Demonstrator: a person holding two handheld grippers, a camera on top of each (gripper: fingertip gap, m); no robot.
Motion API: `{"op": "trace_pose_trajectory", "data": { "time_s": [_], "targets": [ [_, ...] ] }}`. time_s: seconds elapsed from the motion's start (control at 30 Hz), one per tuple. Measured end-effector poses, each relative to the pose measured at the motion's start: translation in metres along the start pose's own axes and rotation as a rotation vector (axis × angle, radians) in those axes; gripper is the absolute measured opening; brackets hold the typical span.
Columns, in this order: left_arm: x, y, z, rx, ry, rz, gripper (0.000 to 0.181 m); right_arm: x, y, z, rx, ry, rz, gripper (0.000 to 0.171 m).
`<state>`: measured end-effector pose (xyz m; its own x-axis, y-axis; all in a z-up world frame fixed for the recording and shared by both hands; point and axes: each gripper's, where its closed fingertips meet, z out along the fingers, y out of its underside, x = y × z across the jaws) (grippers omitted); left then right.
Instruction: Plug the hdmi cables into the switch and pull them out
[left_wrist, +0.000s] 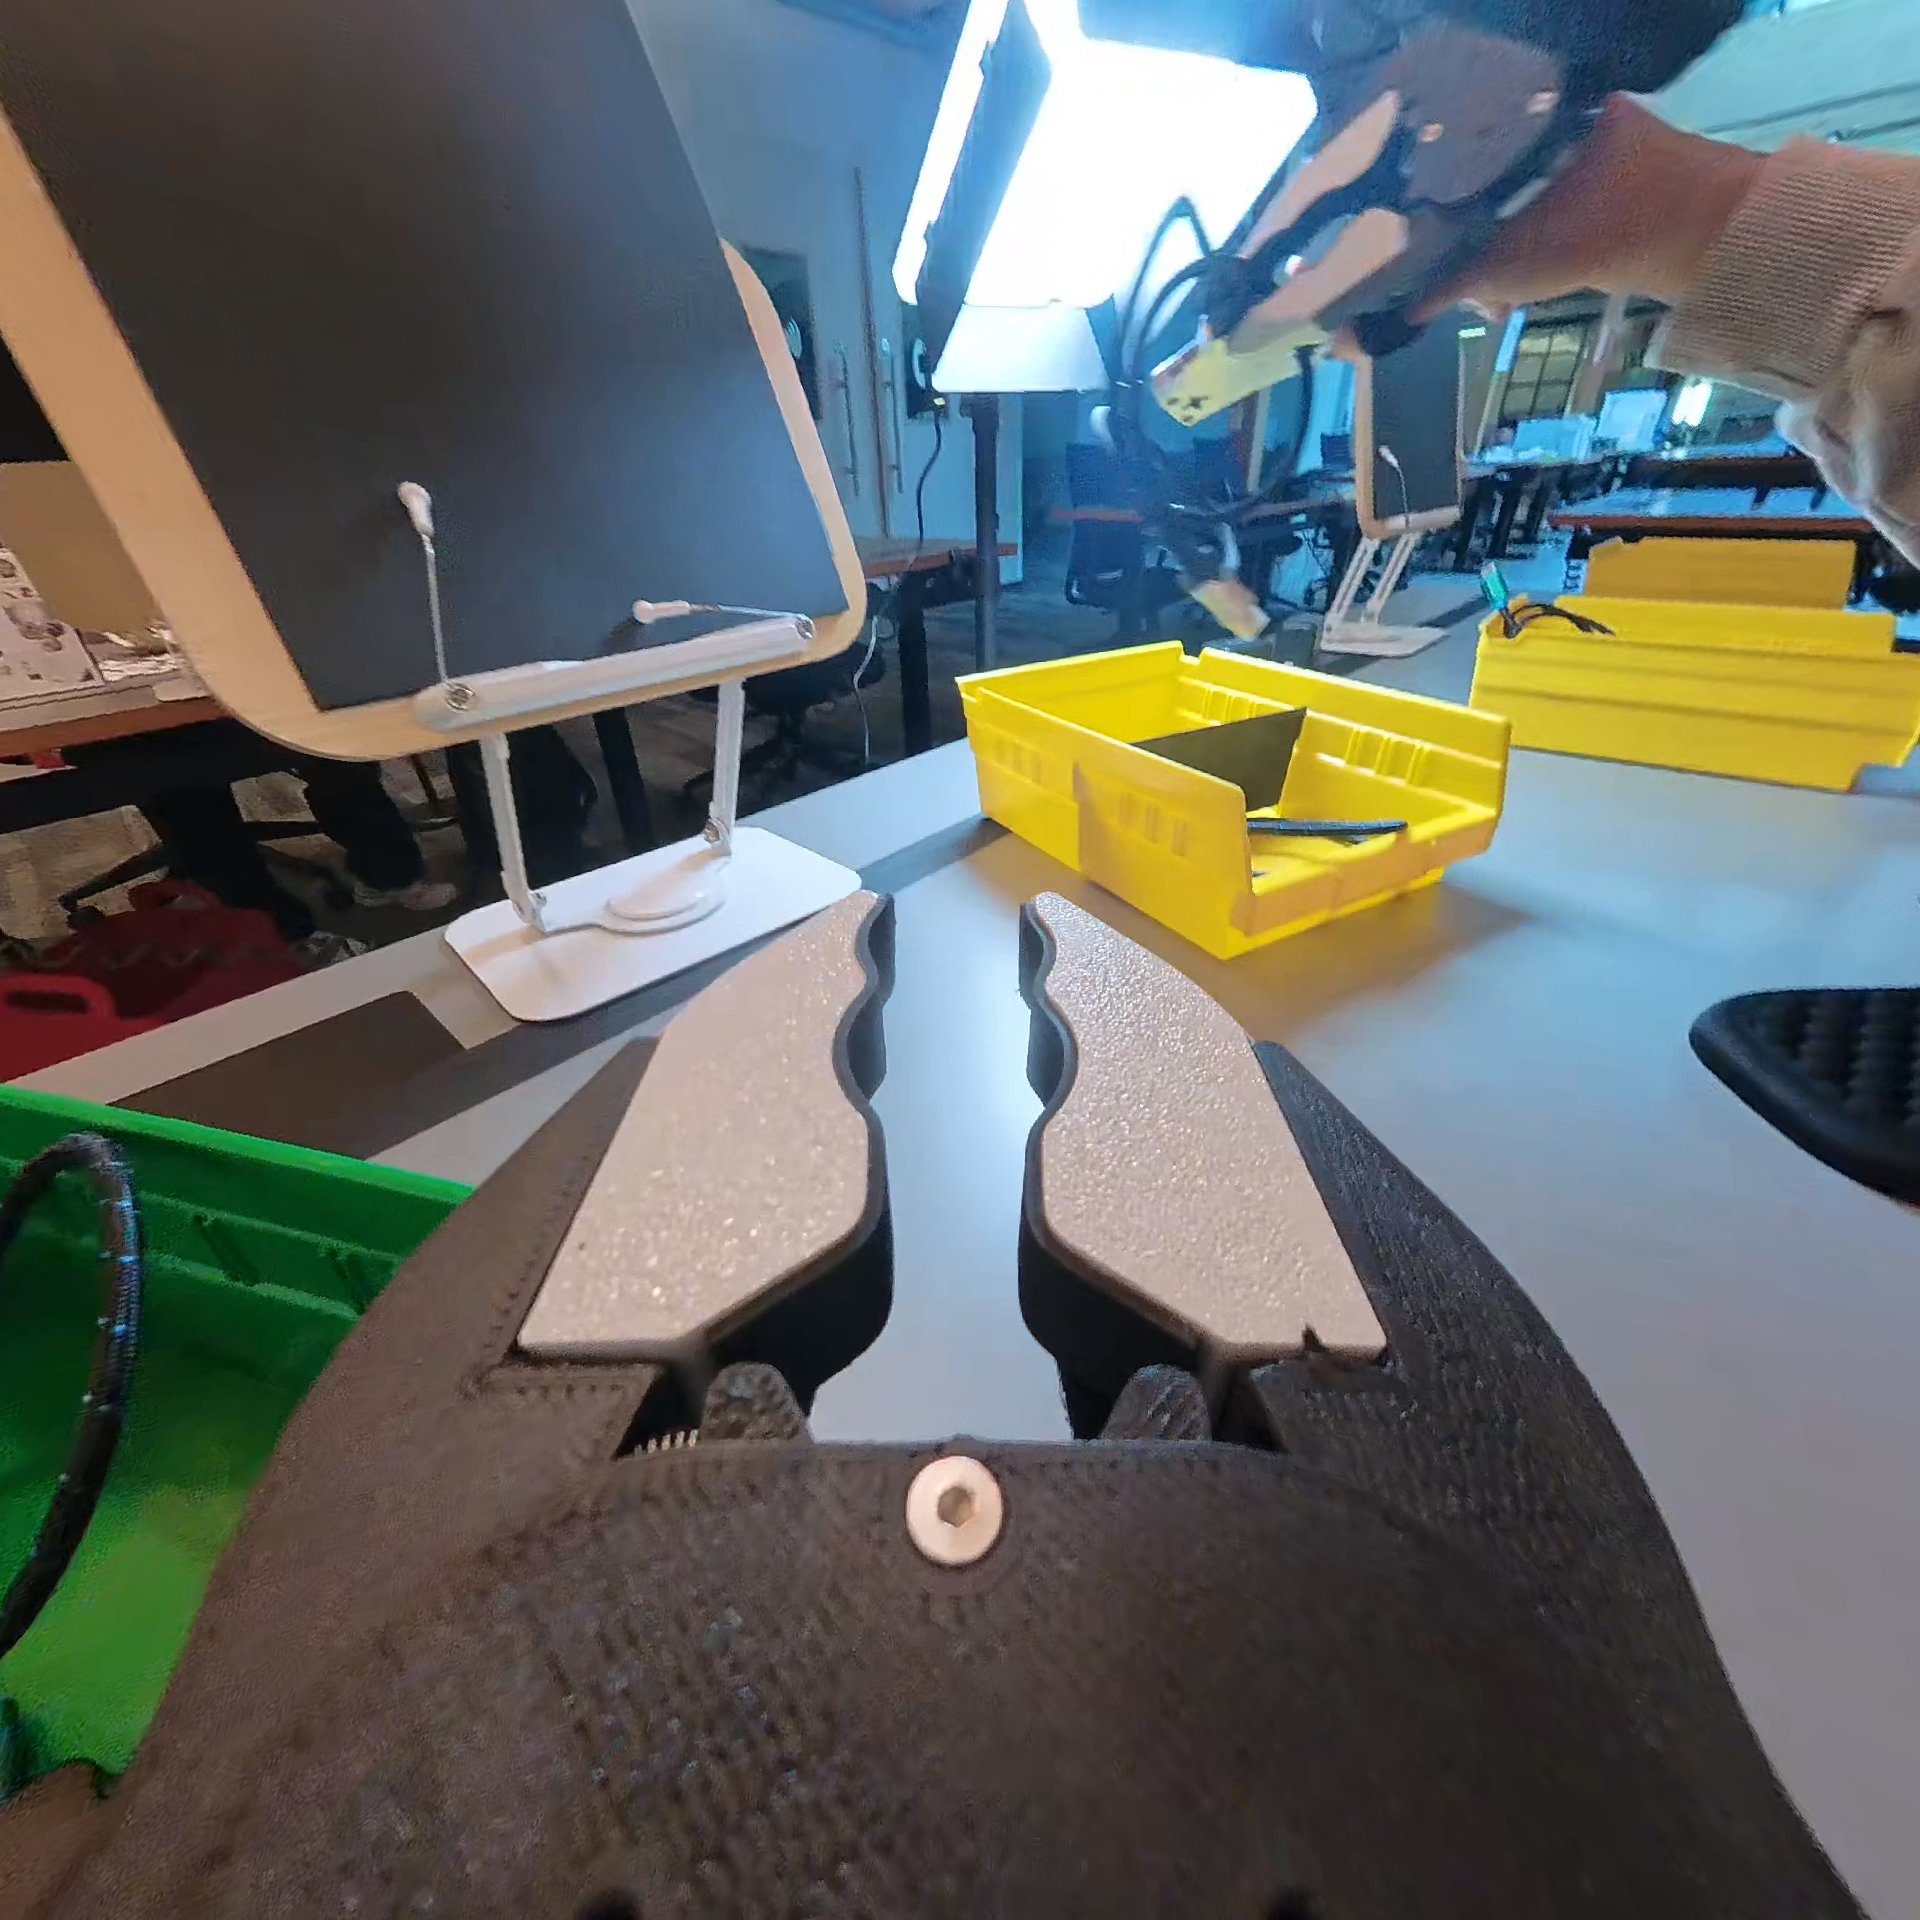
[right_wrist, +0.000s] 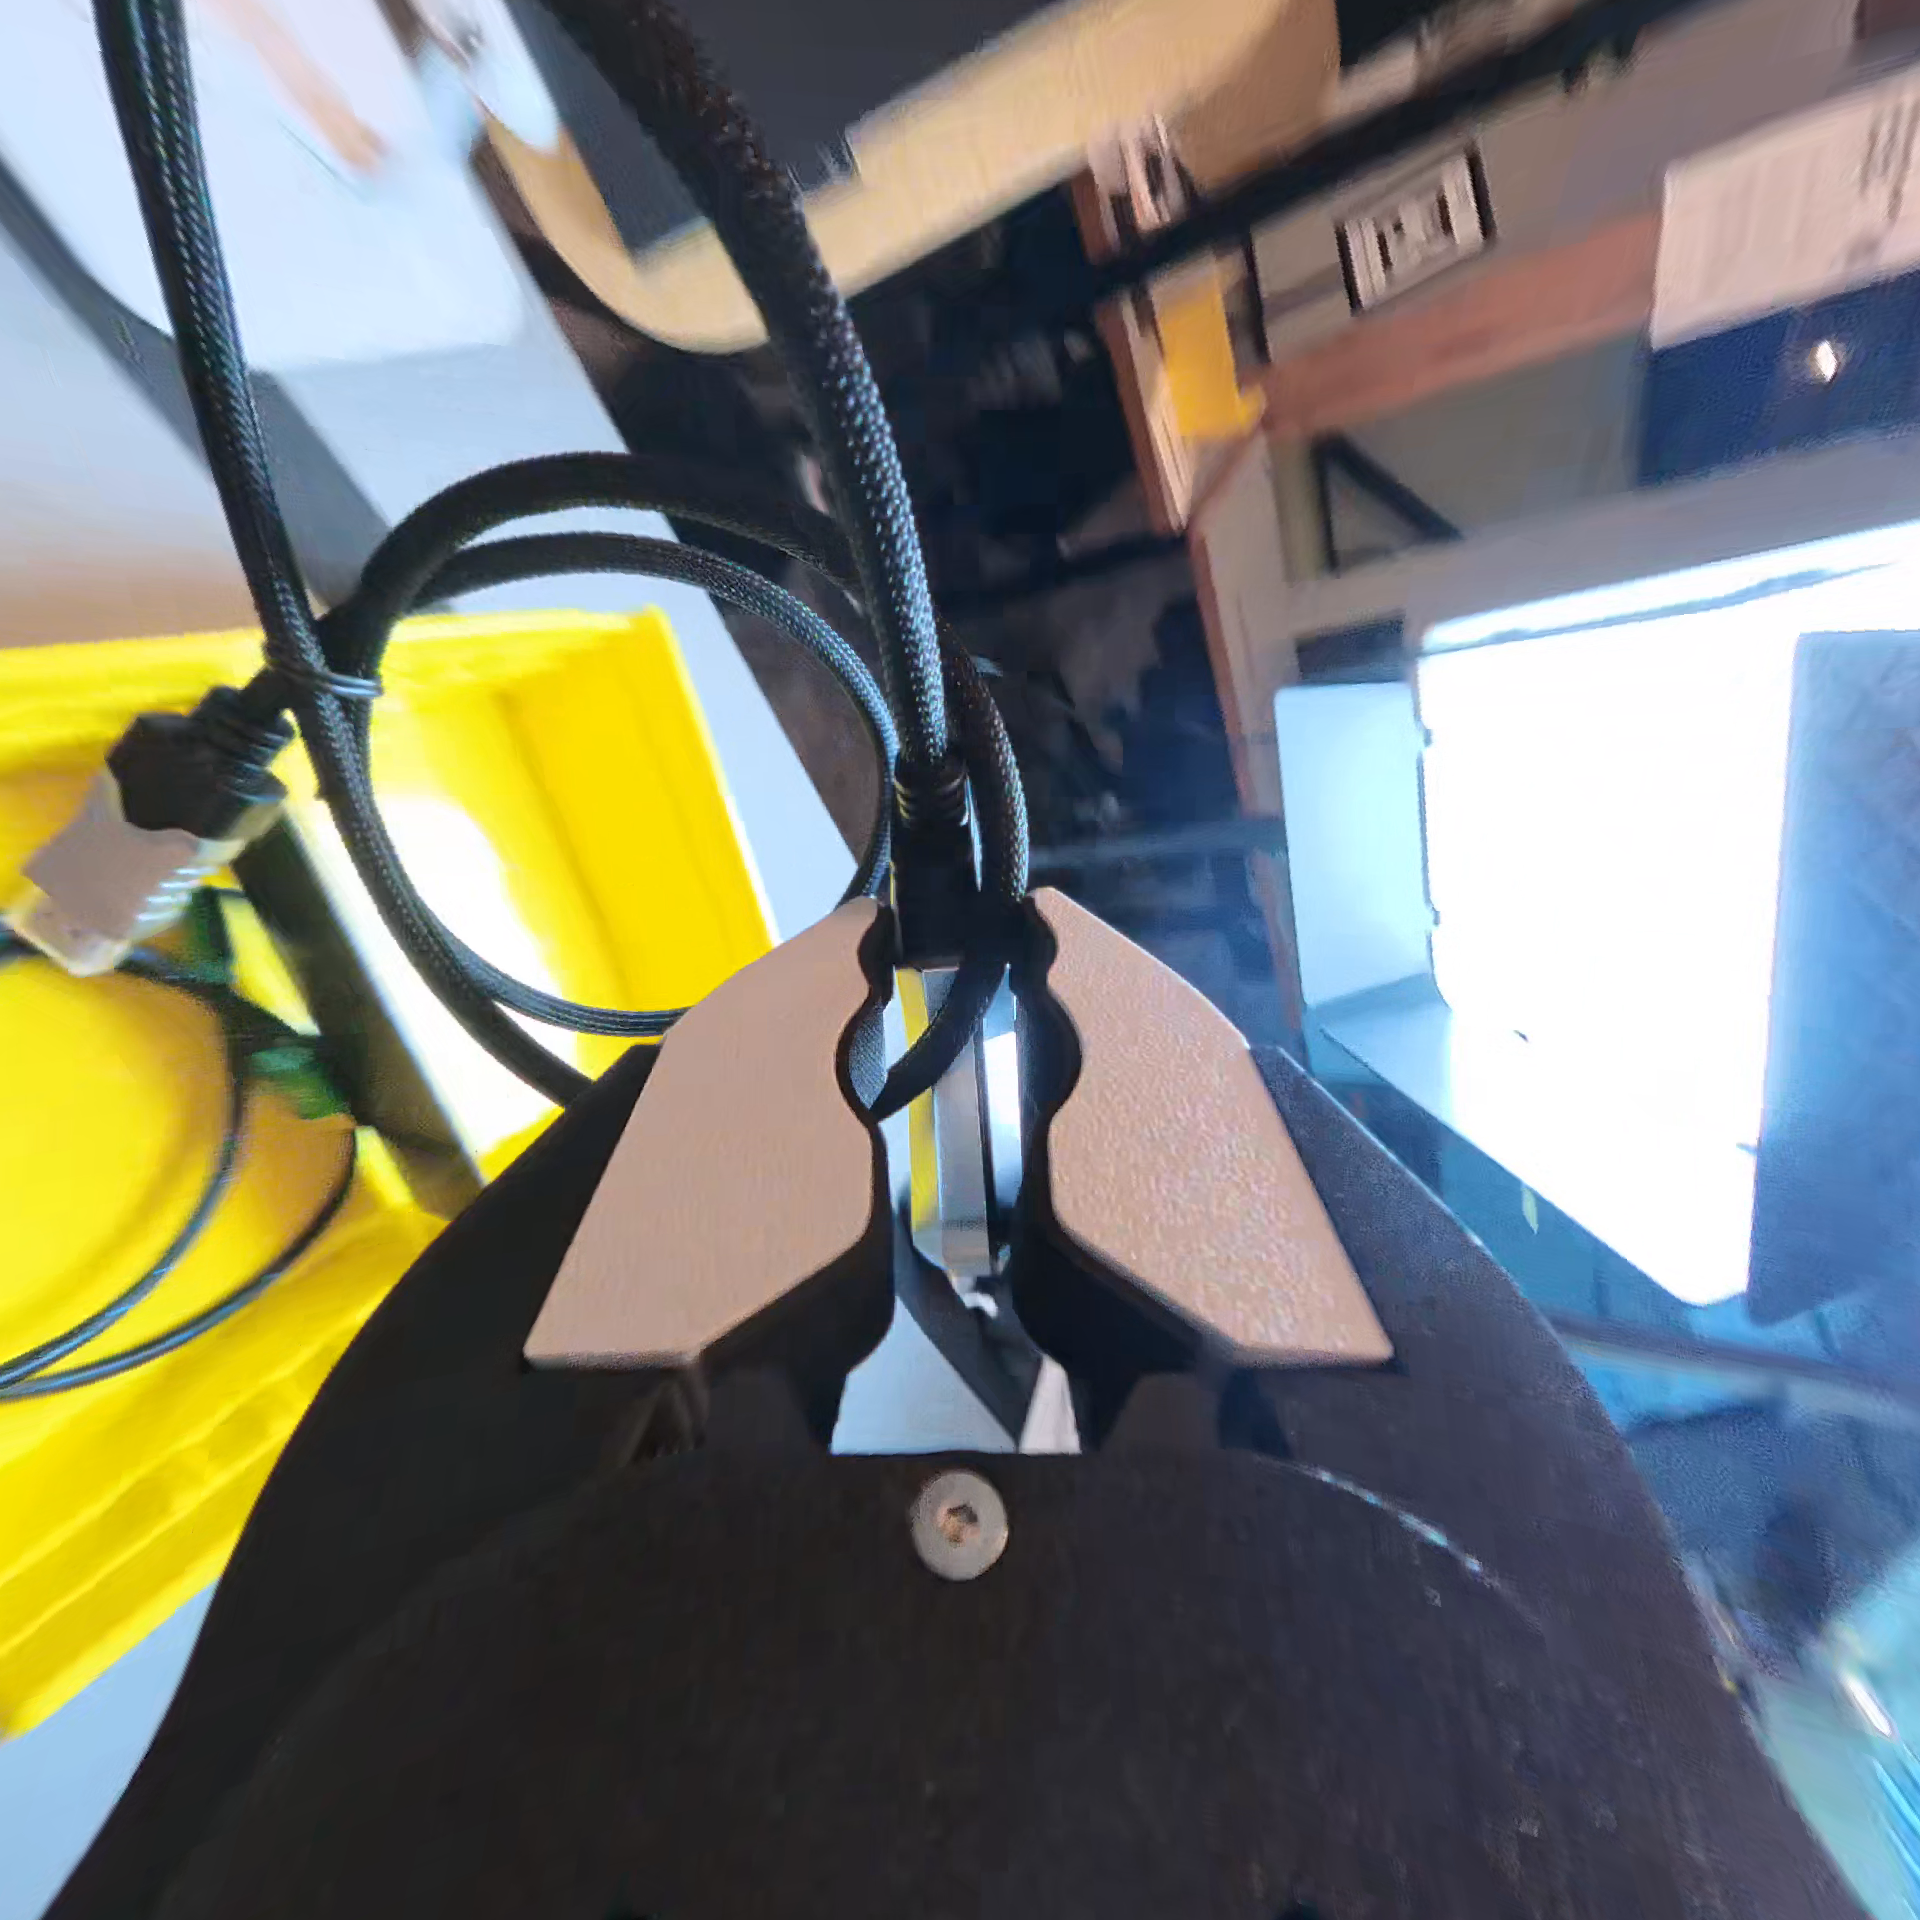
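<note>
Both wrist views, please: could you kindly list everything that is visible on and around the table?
Yellow bins: three, on the grey table.
Green bin: one, near left, holding a black cable.
Tablet on white stand: one, dark, far left.
Light panel: one, bright white, behind the table.
Braided hdmi cable: black, coiled, hanging from the right claw, silver plug dangling.
Left claw: open, empty, above the table.
Right claw: shut on the cable's connector, raised.
Sleeve: beige.

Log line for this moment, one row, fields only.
left gripper: open, empty, over table | right gripper: shut on HDMI cable, lifted above yellow bin | switch: not identifiable
</note>
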<state>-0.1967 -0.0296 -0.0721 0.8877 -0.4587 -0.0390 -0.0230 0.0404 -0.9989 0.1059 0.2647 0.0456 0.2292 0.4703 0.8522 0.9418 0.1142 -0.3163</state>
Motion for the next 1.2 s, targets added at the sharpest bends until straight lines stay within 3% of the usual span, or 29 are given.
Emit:
{"op": "trace_pose_trajectory", "data": {
  "time_s": [0.03, 0.13, 0.23, 0.37, 0.47, 0.6, 0.83, 1.07, 1.2],
  "targets": [
    [0.002, 0.004, 0.002, -0.015, 0.005, 0.011, 0.023, 0.005, 0.009, 0.016, -0.063, 0.051, 0.002, 0.022],
    [0.006, 0.017, 0.005, -0.069, 0.001, 0.063, 0.022, 0.011, 0.037, 0.056, -0.248, 0.230, -0.018, 0.021],
    [0.010, 0.030, 0.007, -0.118, 0.003, 0.104, 0.021, -0.019, 0.059, 0.090, -0.392, 0.262, -0.156, 0.021],
    [0.014, 0.042, 0.009, -0.168, 0.015, 0.160, 0.020, -0.093, 0.078, 0.120, -0.457, 0.035, -0.248, 0.022],
    [0.017, 0.047, 0.013, -0.187, 0.032, 0.176, 0.020, -0.124, 0.075, 0.124, -0.331, -0.150, -0.152, 0.033],
    [0.023, 0.052, 0.014, -0.200, 0.052, 0.196, 0.020, -0.138, 0.076, 0.116, -0.302, -0.354, 0.062, 0.048],
    [0.023, 0.048, 0.012, -0.187, 0.049, 0.189, 0.022, -0.097, 0.016, 0.062, 0.070, -0.434, 0.374, 0.048],
    [0.018, 0.047, 0.010, -0.188, 0.027, 0.193, 0.022, -0.070, -0.051, -0.048, 0.598, -0.431, 0.640, 0.041],
    [0.006, 0.033, 0.002, -0.153, -0.016, 0.189, 0.024, -0.079, -0.061, -0.117, 0.889, -0.364, 0.820, 0.030]
  ]
}}
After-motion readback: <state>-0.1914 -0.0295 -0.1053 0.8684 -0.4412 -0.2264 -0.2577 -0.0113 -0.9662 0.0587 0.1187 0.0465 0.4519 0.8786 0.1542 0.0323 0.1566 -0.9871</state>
